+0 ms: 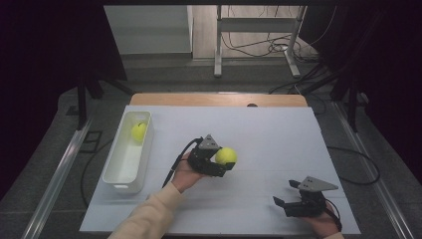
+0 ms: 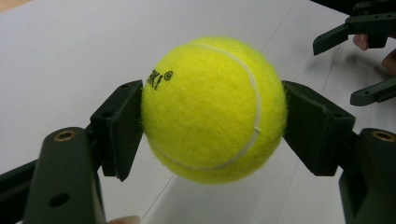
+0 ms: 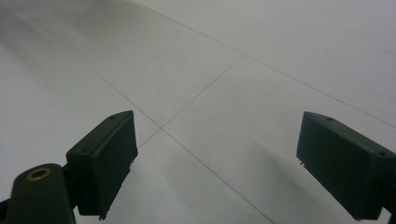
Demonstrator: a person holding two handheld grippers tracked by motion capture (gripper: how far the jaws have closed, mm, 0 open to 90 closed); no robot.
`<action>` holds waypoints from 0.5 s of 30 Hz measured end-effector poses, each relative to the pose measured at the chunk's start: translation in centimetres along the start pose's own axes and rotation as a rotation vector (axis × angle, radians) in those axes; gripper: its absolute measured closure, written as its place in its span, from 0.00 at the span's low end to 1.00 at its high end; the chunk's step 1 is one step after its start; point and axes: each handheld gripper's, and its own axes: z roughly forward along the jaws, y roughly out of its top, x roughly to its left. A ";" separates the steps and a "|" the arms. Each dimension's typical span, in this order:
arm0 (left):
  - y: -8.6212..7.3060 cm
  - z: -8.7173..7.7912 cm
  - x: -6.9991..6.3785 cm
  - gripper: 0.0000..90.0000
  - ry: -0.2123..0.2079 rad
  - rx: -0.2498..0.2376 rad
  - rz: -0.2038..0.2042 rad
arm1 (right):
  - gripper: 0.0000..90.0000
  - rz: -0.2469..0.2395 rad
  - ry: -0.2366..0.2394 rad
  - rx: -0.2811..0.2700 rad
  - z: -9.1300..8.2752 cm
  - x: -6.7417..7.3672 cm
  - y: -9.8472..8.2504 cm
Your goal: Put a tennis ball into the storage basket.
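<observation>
Overall light: dim, bluish; dark room edges in the high view.
Table [image 1: 278, 129]: brightest surface, evenly lit.
Shadows: soft, diffuse, under the tennis ball [image 2: 214, 109].
Focus: ball sharp; near jaws slightly soft.
Glare: none seen.

A ball [image 1: 139, 131] lies in the tray [image 1: 115, 174] (table's [image 1: 278, 129] left side).

Two fuzzy yellow-green tennis balls: one ball [image 1: 226, 156] over the table, one ball [image 1: 139, 131] apparently of the same kind in the bin. One long white plastic bin [image 1: 122, 172]. Two black two-jaw grippers: left gripper [image 1: 219, 164], right gripper [image 1: 284, 194].
</observation>
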 end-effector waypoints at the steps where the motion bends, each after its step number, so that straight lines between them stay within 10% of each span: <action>1: 0.0 -0.1 0.0 0.30 0.001 0.000 0.000 | 0.14 -0.001 -0.001 0.002 0.0 0.0 0.0; 15: -0.7 -1.1 0.4 0.30 0.019 -0.016 -0.019 | 0.14 0.001 0.003 0.007 0.1 0.0 0.0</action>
